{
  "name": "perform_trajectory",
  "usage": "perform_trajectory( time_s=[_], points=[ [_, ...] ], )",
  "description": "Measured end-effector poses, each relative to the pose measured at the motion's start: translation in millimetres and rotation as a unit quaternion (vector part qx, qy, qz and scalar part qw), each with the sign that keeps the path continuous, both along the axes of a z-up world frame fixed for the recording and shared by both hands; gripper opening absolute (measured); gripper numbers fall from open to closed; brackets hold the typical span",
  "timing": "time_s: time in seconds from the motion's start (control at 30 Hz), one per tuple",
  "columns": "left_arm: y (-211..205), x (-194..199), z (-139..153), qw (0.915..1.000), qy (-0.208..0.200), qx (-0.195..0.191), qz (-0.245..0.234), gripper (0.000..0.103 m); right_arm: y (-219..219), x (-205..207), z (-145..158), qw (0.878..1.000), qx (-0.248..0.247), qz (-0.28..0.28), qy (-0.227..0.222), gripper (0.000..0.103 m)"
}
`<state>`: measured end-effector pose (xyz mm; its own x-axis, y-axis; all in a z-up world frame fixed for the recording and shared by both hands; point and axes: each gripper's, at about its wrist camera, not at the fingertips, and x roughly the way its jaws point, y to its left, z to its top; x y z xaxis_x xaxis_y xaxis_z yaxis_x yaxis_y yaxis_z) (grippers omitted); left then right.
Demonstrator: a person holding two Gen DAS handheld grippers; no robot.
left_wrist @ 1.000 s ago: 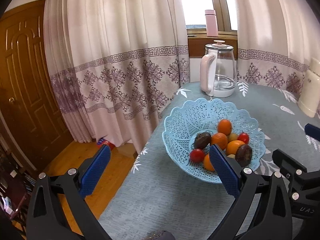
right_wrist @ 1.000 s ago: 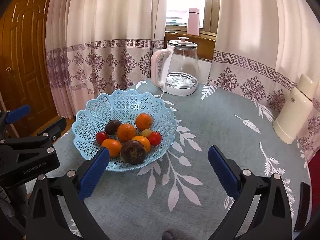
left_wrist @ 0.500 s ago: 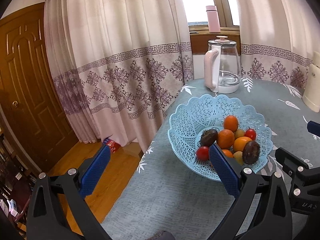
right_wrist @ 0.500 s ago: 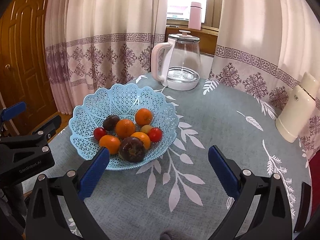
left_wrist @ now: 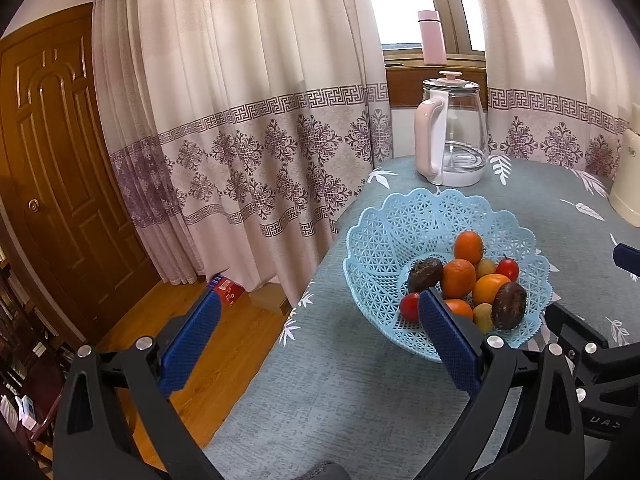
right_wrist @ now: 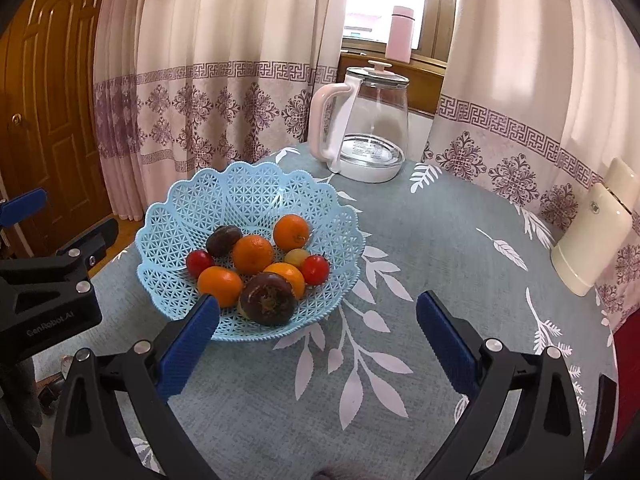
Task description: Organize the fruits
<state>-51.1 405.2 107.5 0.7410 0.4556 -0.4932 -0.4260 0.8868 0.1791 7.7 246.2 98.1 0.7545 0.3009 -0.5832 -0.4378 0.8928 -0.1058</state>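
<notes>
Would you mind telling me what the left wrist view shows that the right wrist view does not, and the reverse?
Only the left wrist view shows the wooden floor with a red box by the curtain.

Only the right wrist view shows the whole cream flask and the table's right part.

Both show the blue basket of fruit, the glass kettle, the pink bottle on the sill and the door. The left gripper and right gripper are open.
</notes>
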Motion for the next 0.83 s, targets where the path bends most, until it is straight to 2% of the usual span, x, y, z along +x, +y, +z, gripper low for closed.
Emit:
perform_trajectory(
  time_s=[0.4, 0.83],
  points=[
    [0.6, 2.1, -2.5, 1.0, 0.002, -0.001, 0.003, 0.1, 12.0, 0.1, -9.4, 1.0, -0.026, 0.011, -0.003, 0.098],
    [-3.4, 0.8, -2.6, 1.0, 0.002, 0.001, -0.002, 0.1, -0.5, 10.8, -14.0, 0.999, -0.015, -0.014, 0.026, 0.098]
  ],
)
